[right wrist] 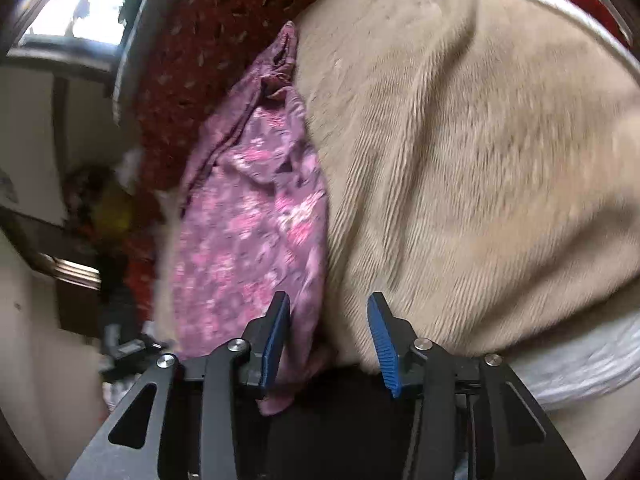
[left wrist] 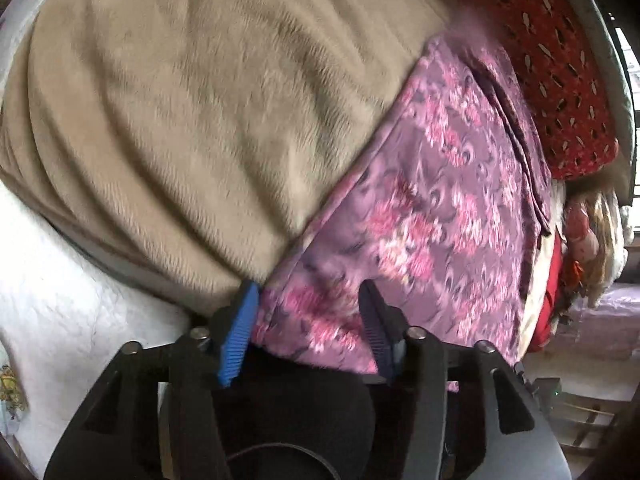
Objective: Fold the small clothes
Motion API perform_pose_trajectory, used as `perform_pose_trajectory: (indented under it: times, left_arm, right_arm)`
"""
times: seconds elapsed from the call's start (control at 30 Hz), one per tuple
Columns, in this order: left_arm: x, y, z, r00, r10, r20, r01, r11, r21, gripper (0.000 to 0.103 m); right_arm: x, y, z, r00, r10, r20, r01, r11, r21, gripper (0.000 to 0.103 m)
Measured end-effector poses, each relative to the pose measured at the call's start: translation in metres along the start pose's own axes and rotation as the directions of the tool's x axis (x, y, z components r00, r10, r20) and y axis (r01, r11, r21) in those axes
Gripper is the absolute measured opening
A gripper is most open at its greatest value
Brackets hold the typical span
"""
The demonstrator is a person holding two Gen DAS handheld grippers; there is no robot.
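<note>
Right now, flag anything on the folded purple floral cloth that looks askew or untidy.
The purple floral cloth is folded but uneven: its far end bunches into puckered layers against the red patterned fabric, and a loose corner droops off the near edge.

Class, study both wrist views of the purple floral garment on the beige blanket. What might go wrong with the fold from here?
1. Both tongs stand open with the purple floral cloth between the pads; the left tongs may snag its hem on leaving.
2. At the right tongs the hem hangs bunched, so the fold could spring loose.
3. The beige blanket is wrinkled; the garment may settle unevenly.
</note>
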State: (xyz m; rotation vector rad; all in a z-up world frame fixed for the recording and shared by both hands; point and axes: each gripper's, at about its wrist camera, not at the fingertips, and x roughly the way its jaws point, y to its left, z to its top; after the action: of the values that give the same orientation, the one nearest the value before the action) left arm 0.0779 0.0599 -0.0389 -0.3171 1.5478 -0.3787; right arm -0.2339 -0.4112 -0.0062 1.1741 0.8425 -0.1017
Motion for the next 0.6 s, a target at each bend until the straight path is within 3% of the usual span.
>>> perform_pose_trajectory:
  times: [0.2, 0.3, 0.37, 0.47, 0.6]
  left_arm:
    - [0.024, 0.019, -0.011, 0.982, -0.154, -0.107, 0.146, 0.986, -0.083, 0.058]
    - [0.036, 0.025, -0.014, 0.971, -0.198, -0.134, 0.181, 0.975, -0.131, 0.058]
    - [0.042, 0.026, -0.015, 0.967, -0.210, -0.142, 0.187, 0.970, -0.156, 0.058]
    - [0.047, 0.026, -0.015, 0.962, -0.228, -0.150, 0.197, 0.961, -0.192, 0.058]
    - [0.043, 0.024, -0.012, 0.960, -0.239, -0.144, 0.211, 0.960, -0.186, 0.058]
  right_arm:
    - [0.012, 0.008, -0.015, 0.997, 0.080, -0.024, -0.080, 0.997, -0.015, 0.055]
    - [0.019, 0.011, -0.026, 0.996, 0.065, -0.065, -0.070, 0.995, -0.076, 0.057]
    - [0.026, 0.014, -0.033, 0.997, 0.010, -0.081, -0.020, 0.992, -0.126, 0.057]
    - [0.027, 0.018, -0.034, 0.999, -0.038, -0.022, 0.034, 0.987, -0.158, 0.056]
    - [0.004, 0.016, -0.022, 0.987, 0.098, 0.127, -0.088, 0.992, -0.085, 0.058]
